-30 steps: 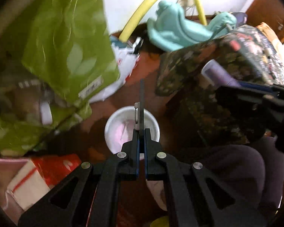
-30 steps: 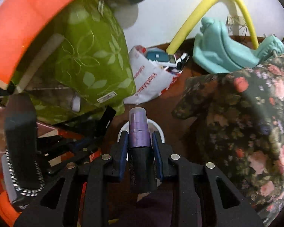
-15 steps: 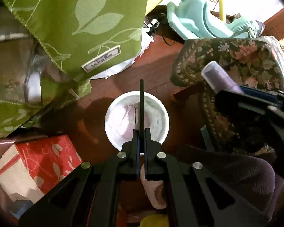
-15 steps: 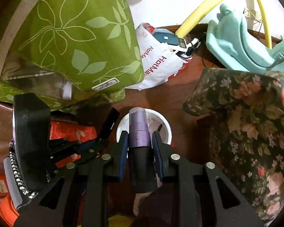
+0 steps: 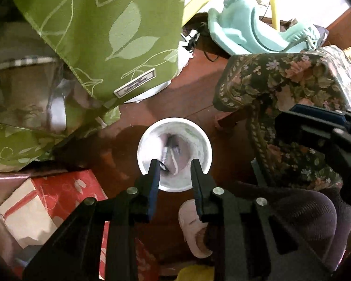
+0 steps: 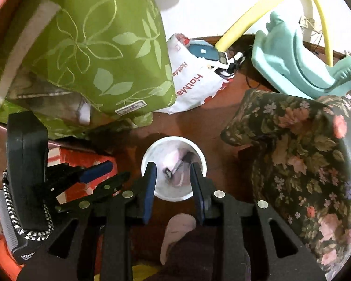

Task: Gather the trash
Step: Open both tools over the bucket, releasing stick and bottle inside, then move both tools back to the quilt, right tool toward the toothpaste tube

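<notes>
A green leaf-patterned cushion [image 6: 100, 53] fills the upper left of the frame, a small sewn label at its lower edge. To its right a white printed plastic bag [image 6: 191, 86] lies on the reddish-brown wood floor [image 6: 199, 124]. A yellow hose [image 6: 264, 11] arcs across the upper right, above a pale teal plastic seat [image 6: 290, 63]. A dark floral-upholstered chair [image 6: 304, 154] occupies the right side. At the lower left a red box with leaf print [image 5: 58, 201] sits below the cushion.
</notes>
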Available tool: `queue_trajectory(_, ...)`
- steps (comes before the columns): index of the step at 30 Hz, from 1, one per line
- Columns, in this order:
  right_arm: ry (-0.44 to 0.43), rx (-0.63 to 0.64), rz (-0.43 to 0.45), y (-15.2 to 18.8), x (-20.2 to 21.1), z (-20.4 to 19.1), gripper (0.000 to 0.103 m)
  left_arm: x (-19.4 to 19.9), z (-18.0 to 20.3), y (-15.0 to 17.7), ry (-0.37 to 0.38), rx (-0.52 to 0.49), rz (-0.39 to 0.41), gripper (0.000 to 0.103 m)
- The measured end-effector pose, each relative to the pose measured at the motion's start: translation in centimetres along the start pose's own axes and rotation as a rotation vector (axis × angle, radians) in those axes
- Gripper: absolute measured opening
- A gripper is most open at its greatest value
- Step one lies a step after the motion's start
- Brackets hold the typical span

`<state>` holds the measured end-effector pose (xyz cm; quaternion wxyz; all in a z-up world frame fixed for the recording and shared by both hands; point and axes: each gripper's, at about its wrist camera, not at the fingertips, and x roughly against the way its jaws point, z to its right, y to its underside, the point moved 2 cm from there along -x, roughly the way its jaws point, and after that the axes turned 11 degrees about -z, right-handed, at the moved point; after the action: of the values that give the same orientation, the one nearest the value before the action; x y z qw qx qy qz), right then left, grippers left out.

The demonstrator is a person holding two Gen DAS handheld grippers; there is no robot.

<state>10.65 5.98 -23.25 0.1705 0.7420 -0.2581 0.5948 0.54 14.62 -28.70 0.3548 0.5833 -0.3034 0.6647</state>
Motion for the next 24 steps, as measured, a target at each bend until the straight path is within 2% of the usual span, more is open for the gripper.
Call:
queue_trajectory(8,0.046,-0.023,0.096,2.2,4.2,0.9,0.028,3.0,3.0,0.5,0.003,-0.053,0.059,0.026)
queue_trajectory(12,0.062,-0.043,0.17,3.8,7.2,1.9,0.046,4.8,5.0,1.0,0.003,-0.084,0.097,0.026)
queue_trajectory(13,0.068,-0.047,0.19,4.2,7.9,2.1,0.047,5.2,5.4,1.1,0.001,-0.09,0.104,0.026)
queue_trajectory(19,0.109,-0.086,0.293,7.0,12.1,4.3,0.047,8.4,9.1,1.4,-0.001,-0.147,0.163,0.028)
queue_trajectory(24,0.121,-0.177,0.387,9.6,15.7,7.4,0.047,11.3,13.3,1.2,-0.031,-0.24,0.225,0.029)
